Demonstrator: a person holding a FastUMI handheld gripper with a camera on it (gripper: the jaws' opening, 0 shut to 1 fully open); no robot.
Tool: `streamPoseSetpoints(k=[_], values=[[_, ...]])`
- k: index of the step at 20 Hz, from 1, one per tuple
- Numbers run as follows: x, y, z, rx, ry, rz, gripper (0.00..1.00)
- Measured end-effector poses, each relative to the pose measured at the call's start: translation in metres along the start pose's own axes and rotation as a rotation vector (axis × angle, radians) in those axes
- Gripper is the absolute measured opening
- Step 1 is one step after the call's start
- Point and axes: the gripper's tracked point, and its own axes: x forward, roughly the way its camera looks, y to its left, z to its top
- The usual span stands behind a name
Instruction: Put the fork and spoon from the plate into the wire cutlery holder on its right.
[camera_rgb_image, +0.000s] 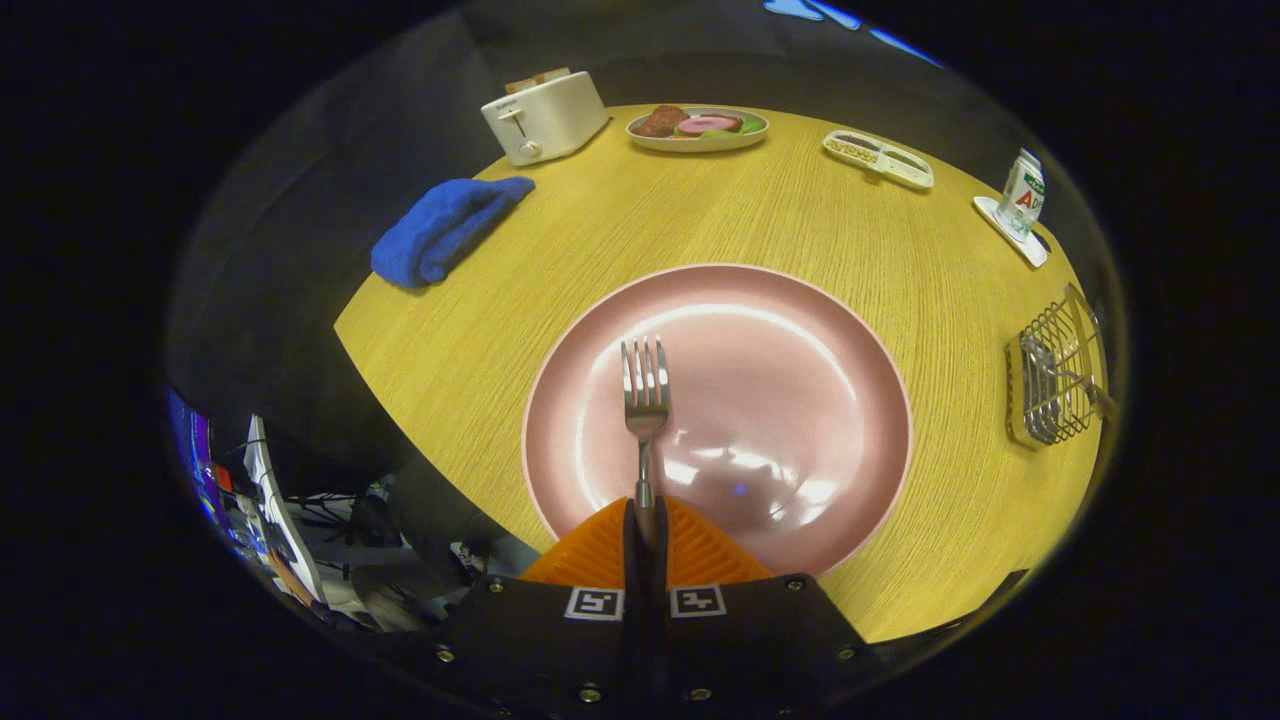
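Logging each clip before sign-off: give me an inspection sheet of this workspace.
Surface: round wooden table, no spills seen.
Job's things: fork over the pink plate, handle clamped; wire cutlery holder right of the plate, one utensil already inside, likely the spoon.
Clutter: toaster, blue towel, food dish, divided tray, carton.
Grippers: hand-held gripper shut on the fork handle.
Cables: dark tangle below the table's left edge.
Surroundings: dark booth wall.
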Motion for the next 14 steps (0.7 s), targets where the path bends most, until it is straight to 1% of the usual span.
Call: streamPoseSetpoints(k=[8,14], values=[[-0.024,-0.033,0.024,0.079,-0.072,-0.036,0.03],[-0.057,-0.085,0.037,0.165,-0.137,-0.105,0.03]])
